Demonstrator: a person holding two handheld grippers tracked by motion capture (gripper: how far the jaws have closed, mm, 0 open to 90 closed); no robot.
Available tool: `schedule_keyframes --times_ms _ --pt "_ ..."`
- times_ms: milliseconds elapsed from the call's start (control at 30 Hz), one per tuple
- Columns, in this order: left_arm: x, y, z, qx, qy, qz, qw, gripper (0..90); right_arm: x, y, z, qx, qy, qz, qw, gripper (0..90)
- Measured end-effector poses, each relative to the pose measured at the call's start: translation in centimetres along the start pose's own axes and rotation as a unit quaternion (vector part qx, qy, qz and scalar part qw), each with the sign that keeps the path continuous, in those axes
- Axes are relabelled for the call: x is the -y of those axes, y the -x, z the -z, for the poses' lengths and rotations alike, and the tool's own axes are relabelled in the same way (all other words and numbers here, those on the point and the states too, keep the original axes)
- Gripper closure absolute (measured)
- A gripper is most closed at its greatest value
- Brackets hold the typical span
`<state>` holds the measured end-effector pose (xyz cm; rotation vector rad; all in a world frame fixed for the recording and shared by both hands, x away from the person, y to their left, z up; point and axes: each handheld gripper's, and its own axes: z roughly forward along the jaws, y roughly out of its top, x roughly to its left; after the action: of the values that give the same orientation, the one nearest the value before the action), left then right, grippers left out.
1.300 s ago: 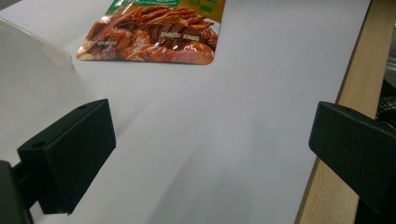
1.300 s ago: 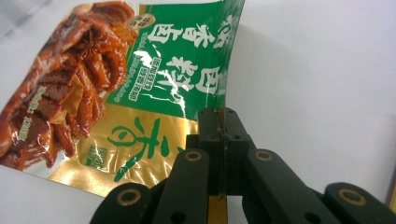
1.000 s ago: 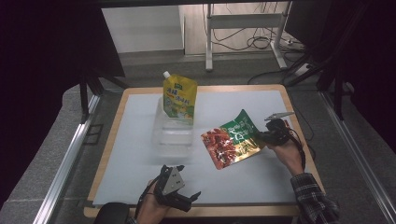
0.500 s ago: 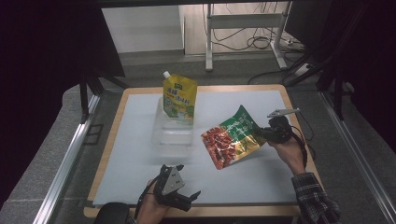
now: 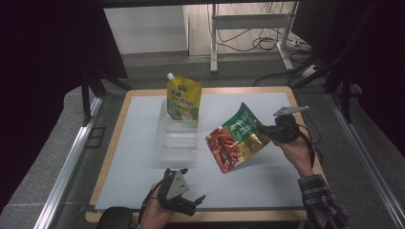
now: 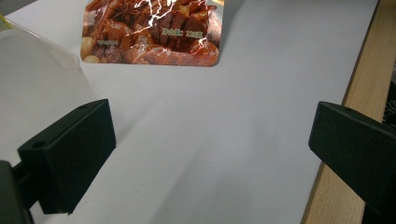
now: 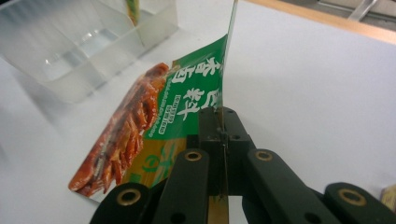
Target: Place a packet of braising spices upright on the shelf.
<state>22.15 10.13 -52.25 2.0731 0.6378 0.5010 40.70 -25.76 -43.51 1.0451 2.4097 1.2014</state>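
Observation:
A flat red, green and gold spice packet (image 5: 236, 141) hangs tilted above the white mat, its lower corner near the surface. My right gripper (image 5: 267, 132) is shut on the packet's right edge; in the right gripper view the foil edge (image 7: 223, 100) runs between the closed jaws. A clear plastic box (image 5: 177, 134) stands mid-table, with a yellow spouted pouch (image 5: 183, 98) upright in its far end. My left gripper (image 5: 190, 205) rests open near the front edge, nothing between its fingers (image 6: 70, 154). The left gripper view shows the packet's lower part (image 6: 152, 32) ahead.
A white mat (image 5: 143, 162) covers a wooden board (image 5: 305, 167). The board's edge (image 6: 348, 116) runs beside the left gripper's right jaw. Metal rails (image 5: 71, 157) flank the table on both sides. Behind it stand a frame's legs and cables (image 5: 258, 43) on the floor.
My right gripper has risen a little with the packet, lifting it further off the mat. The left gripper has stayed where it was.

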Motion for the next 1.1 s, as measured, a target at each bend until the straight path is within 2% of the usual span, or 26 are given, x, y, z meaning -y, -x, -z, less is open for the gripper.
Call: schedule_keyframes --times_ms 700,1100 --pt "0.0 0.0 0.1 0.0 0.002 -0.002 1.0 0.7 -4.5 -2.7 1.1 -0.031 0.012 0.026 0.9991 88.4" --pt "0.0 0.0 0.2 0.0 0.001 -0.003 1.0 0.7 -7.7 -5.5 0.9 -0.056 0.01 0.059 0.9966 88.7"
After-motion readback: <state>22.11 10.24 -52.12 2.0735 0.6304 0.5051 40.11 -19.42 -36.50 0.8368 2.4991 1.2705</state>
